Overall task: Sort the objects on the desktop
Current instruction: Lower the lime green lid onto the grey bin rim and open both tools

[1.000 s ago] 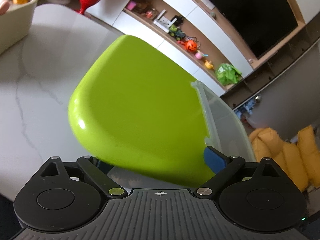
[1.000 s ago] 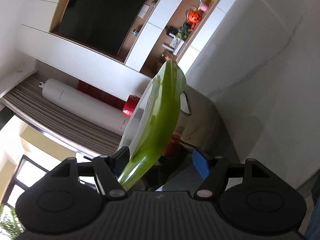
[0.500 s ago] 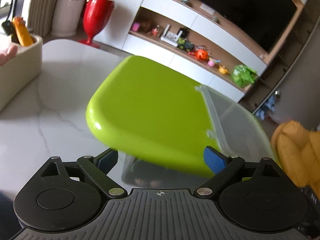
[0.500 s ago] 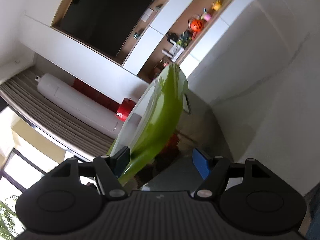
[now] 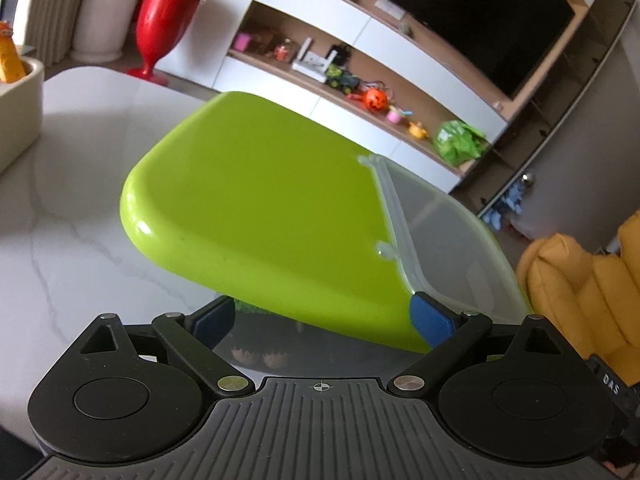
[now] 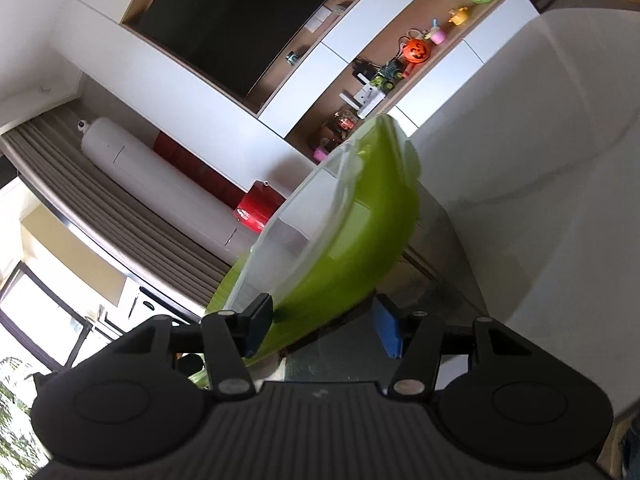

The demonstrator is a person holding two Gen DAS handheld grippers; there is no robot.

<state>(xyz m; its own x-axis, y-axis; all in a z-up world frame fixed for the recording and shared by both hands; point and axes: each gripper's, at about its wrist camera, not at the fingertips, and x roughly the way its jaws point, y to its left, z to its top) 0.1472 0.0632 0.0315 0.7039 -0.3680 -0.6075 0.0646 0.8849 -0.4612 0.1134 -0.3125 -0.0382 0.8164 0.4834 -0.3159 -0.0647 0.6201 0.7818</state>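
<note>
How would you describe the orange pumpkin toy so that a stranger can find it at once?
Look at the white wall unit under the big dark television screen, along its open wooden shelf. The pumpkin toy sits mid-shelf, between a green toy vehicle and a small pink cup. It is the only round orange thing with a black carved face.

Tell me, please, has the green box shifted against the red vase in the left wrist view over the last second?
Yes. The green box now sits lower and further right of the red vase, which has come fully into view.
</note>
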